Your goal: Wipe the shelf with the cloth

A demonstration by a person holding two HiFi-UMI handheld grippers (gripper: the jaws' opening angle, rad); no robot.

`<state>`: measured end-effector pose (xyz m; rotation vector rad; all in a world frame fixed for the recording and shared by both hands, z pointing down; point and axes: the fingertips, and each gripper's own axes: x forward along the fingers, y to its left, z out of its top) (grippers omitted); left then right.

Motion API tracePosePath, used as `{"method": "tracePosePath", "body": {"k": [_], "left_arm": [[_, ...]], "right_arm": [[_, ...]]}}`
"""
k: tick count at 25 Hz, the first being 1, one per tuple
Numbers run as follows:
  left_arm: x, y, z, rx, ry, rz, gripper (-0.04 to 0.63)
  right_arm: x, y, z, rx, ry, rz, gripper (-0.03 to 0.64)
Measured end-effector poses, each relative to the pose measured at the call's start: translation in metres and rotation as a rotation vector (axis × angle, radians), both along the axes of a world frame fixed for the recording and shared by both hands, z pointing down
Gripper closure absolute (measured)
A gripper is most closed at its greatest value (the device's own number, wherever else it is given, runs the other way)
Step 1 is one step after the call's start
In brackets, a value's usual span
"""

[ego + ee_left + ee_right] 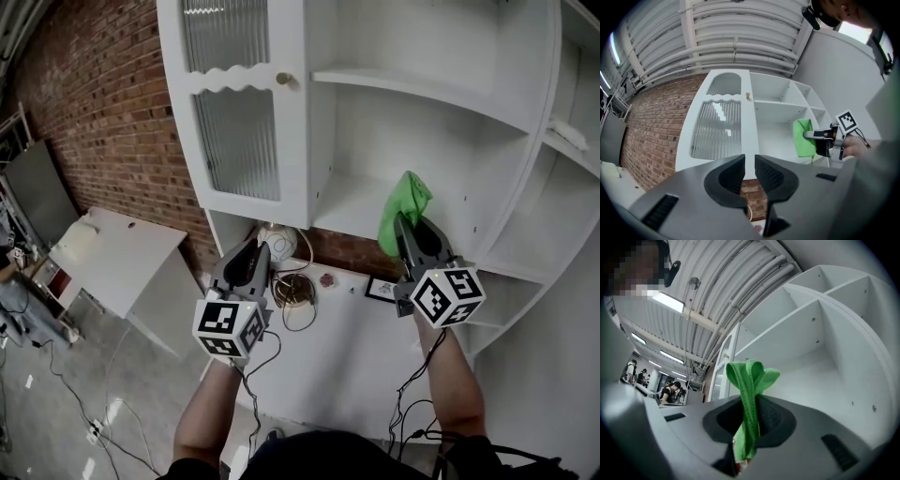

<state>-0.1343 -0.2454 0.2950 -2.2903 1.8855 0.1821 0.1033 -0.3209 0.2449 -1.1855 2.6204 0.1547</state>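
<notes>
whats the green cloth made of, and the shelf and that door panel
The cloth looks like soft microfibre-type fabric: limp folds, stitched hem. The shelf seems white-painted or laminated board, smooth and matte. The door panel is ribbed translucent glass or plastic, shown by vertical flutes.

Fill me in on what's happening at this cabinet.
A person stands before a white shelf unit with two handheld tools. The right tool is shut on a green cloth, raised to a shelf board. The left tool is off to the left, jaws slightly apart, holding nothing.
</notes>
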Motion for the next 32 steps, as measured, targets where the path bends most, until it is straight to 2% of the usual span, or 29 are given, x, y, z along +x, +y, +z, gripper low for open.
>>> {"method": "tracePosePath", "body": {"k": [4,10,16,19,26,32], "left_arm": [[-0.014,-0.012,-0.002,0.003,0.009,0.033,0.532],[-0.032,-0.024,-0.008,0.013,0.011,0.060,0.532],[-0.055,-0.025,-0.003,0.004,0.012,0.037,0.532],[-0.070,-0.021,0.002,-0.007,0.018,0.004,0.531],[-0.109,-0.008,0.006,-0.015,0.039,-0.098,0.531],[-0.121,-0.005,0.014,-0.035,0.038,-0.146,0.531]], "right_arm": [[-0.019,-0.016,-0.025,0.001,-0.022,-0.013,0.563],[-0.044,-0.065,-0.057,-0.022,0.028,0.011,0.563],[-0.078,-0.126,-0.068,-0.115,0.094,-0.036,0.563],[-0.097,-0.160,-0.055,-0.197,0.158,-0.063,0.563],[-0.130,-0.222,0.006,-0.459,0.340,-0.156,0.563],[-0.145,-0.249,0.035,-0.537,0.558,-0.183,0.563]]}}
